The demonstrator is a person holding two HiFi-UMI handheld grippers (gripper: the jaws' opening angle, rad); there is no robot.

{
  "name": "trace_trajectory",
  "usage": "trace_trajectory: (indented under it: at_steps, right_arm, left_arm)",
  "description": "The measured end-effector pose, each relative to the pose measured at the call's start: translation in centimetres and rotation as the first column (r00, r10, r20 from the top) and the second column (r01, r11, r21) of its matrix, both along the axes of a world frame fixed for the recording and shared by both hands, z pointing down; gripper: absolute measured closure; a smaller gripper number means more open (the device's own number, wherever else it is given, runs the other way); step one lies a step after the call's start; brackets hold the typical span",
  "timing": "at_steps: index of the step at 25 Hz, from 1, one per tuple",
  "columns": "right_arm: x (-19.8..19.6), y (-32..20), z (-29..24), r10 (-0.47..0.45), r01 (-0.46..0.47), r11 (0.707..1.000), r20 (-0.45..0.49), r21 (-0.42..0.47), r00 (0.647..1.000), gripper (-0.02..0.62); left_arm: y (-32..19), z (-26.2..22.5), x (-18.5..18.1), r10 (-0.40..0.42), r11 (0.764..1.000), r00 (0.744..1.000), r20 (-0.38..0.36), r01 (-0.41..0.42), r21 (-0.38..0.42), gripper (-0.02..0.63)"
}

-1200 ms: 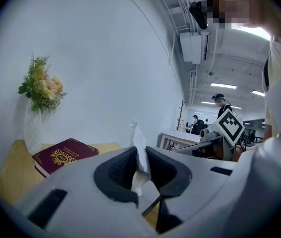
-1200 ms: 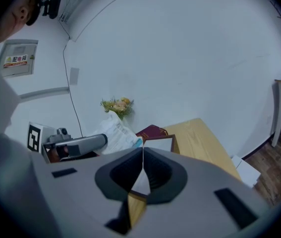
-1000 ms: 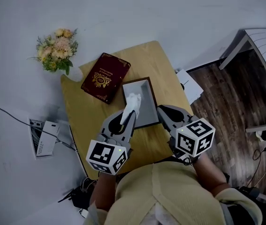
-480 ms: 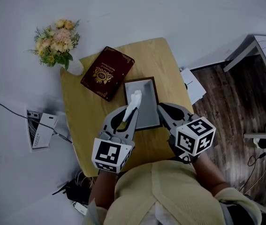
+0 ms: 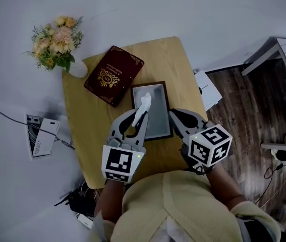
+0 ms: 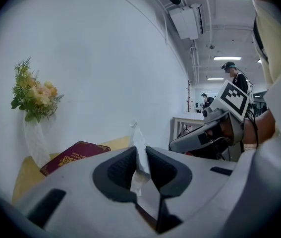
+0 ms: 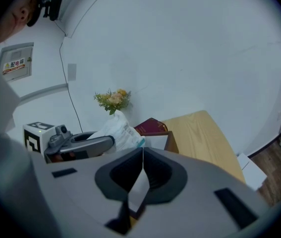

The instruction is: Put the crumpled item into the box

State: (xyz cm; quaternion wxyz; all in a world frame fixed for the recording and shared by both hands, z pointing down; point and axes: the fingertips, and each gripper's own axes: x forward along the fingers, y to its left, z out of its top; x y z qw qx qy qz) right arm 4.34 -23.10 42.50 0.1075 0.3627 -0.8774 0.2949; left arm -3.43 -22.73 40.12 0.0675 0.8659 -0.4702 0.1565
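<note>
A white crumpled item (image 5: 144, 104) is pinched in my left gripper (image 5: 141, 115), which is shut on it. It hangs over the near left part of a shallow dark-framed box (image 5: 157, 121) on the wooden table (image 5: 90, 122). In the left gripper view the item (image 6: 139, 150) stands up between the pads of that gripper (image 6: 140, 157). My right gripper (image 5: 173, 116) is just right of the box's near corner. Its jaws (image 7: 142, 152) are shut with nothing between them. From the right gripper view the item (image 7: 119, 131) shows next to the box (image 7: 158, 142).
A maroon book (image 5: 113, 75) lies on the table beyond the box to the left. A vase of flowers (image 5: 55, 40) stands at the table's far left corner. Papers (image 5: 208, 89) and a white device (image 5: 41, 137) lie on the floor. White furniture (image 5: 284, 49) is at the right.
The head view has shifted a little. The left gripper still holds the crumpled item over the box, slightly farther in. The right gripper has hardly moved.
</note>
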Motion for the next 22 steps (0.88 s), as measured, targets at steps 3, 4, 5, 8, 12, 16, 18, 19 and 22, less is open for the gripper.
trace_trajectory:
  at_steps: [3,4,5,8,12,16,18,19,22]
  right_arm:
    - [0.2,-0.2,0.2,0.002,-0.002,1.0,-0.001,-0.006,1.0,0.566]
    - [0.2,-0.2,0.3,0.002,-0.002,1.0,0.0,-0.008,1.0,0.566]
    - [0.2,-0.3,0.3,0.002,-0.002,1.0,0.001,-0.009,1.0,0.566]
    - [0.2,-0.4,0.4,0.0,0.0,1.0,0.004,-0.013,1.0,0.566]
    - [0.2,-0.5,0.6,-0.002,0.002,1.0,0.007,-0.018,1.0,0.566]
    - [0.1,-0.6,0.7,-0.002,0.002,1.0,0.013,-0.019,1.0,0.566]
    - [0.1,-0.6,0.7,-0.003,0.003,1.0,0.014,-0.02,1.0,0.566]
    - [0.1,-0.6,0.7,-0.004,0.004,1.0,0.015,-0.021,1.0,0.566]
    - [0.0,-0.5,0.7,-0.005,0.006,1.0,0.016,-0.024,1.0,0.566]
  left_arm:
    - [-0.4,0.4,0.1,-0.003,1.0,1.0,0.018,0.004,-0.003,0.541]
    - [-0.5,0.6,0.1,-0.003,1.0,1.0,0.03,0.003,-0.005,0.541]
    - [-0.6,0.7,0.2,0.0,1.0,0.999,0.041,0.0,-0.008,0.541]
    - [-0.8,1.1,0.4,0.01,1.0,0.999,0.048,-0.009,-0.019,0.541]
    - [-1.3,1.1,0.7,0.031,0.999,0.999,0.02,-0.03,-0.021,0.541]
    - [-1.9,1.3,0.7,0.04,0.999,0.999,0.021,-0.04,-0.021,0.541]
    - [-2.0,1.3,0.8,0.041,0.999,0.999,0.011,-0.04,-0.017,0.537]
    - [-2.1,1.1,0.9,0.043,0.999,0.999,-0.002,-0.043,-0.015,0.51]
    - [-2.0,0.7,1.0,0.05,0.998,0.997,-0.061,-0.052,-0.024,0.454]
